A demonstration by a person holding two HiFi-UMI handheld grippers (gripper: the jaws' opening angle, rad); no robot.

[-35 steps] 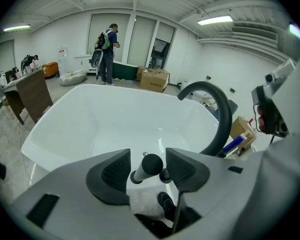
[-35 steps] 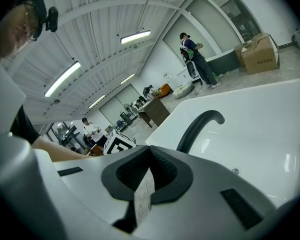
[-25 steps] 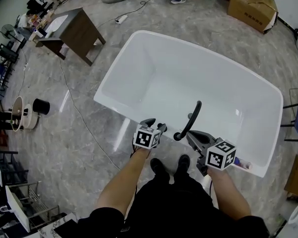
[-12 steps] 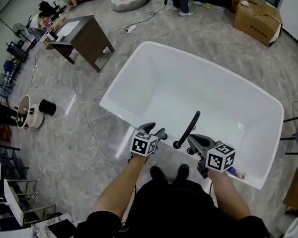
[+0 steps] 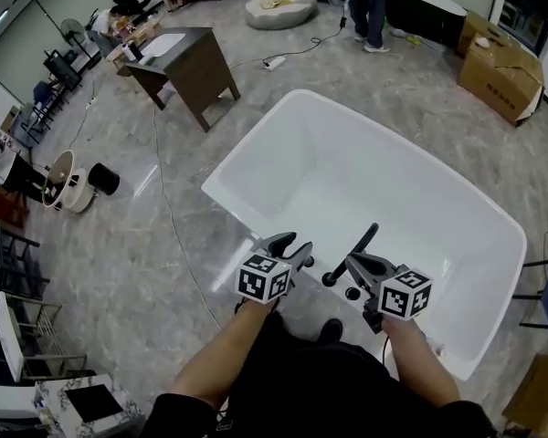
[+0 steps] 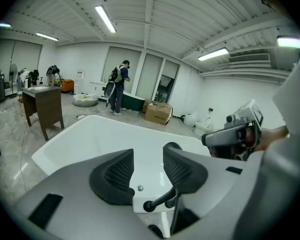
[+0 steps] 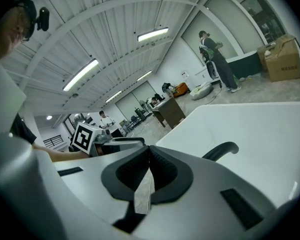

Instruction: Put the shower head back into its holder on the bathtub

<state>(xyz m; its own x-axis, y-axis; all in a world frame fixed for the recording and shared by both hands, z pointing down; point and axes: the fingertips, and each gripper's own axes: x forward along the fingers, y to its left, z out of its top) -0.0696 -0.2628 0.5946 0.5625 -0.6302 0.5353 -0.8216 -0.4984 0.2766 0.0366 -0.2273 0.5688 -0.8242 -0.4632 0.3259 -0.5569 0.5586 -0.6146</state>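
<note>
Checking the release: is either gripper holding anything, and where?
Nothing held. The left gripper, jaws just closing slightly, is open and empty; the right gripper is shut on nothing.

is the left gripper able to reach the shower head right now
Probably yes: the left gripper, jaws empty and open though just closing slightly, sits beside the shower head at the bathtub rim with nothing between; the shut right gripper crowds its other side.

Tub [image 5: 384,181] basin open ahead, black shower head [image 5: 354,252] slants up at near rim, desk [image 5: 196,62] well off left.
</note>
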